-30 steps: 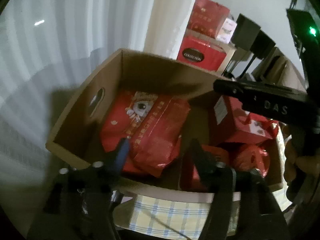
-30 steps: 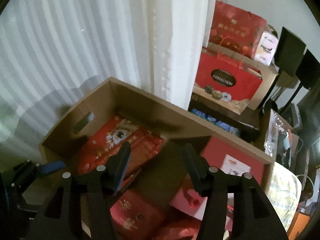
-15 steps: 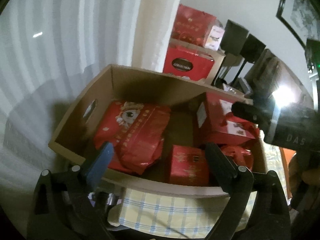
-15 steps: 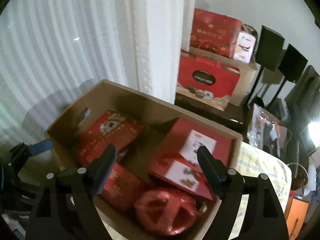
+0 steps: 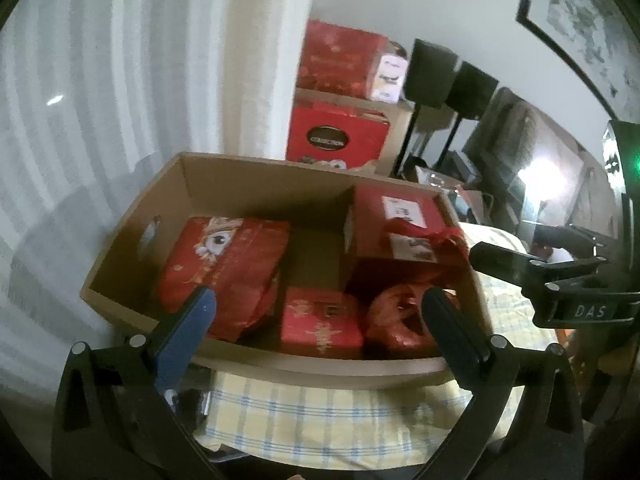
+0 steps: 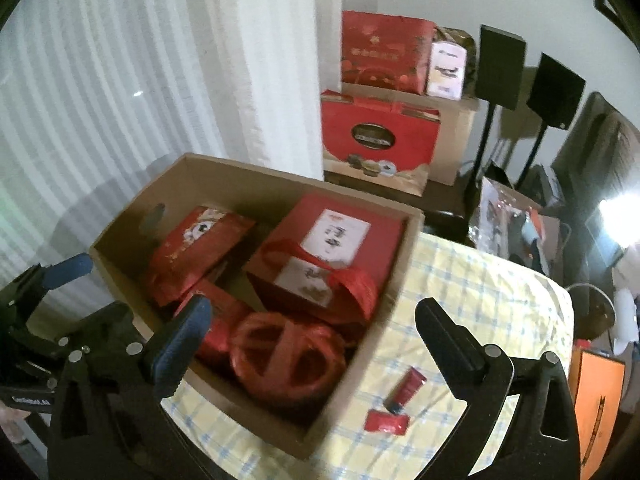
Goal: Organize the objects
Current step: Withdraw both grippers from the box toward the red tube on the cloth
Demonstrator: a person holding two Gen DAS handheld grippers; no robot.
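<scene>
Cardboard box on yellow checked tablecloth, at table's left edge beside white curtain. Packed with red goods: eye-print red bag at left wall by handle cutout; big red gift bag with white labels and ribbon handles at right wall, far corner; small red box at near wall, middle; round red woven basket at near right corner, touching gift bag.

Left gripper low in front of box's near wall, fingers spread wide, nothing between; blue pad on left finger. Seen in right view at left edge, outside box's left wall.

Right gripper above box's near right corner, fingers wide apart, holding nothing. Left finger over box interior, right finger over bare cloth.

Loose on cloth right of box, near table's front edge: small red tube with dark cap, tilted; flat red packet just beside it, nearer the front. Both between right gripper's fingers in view, well below them.

Behind table: stacked red gift boxes on carton, two black speakers on stands, framed picture on wall, orange box at far right.
</scene>
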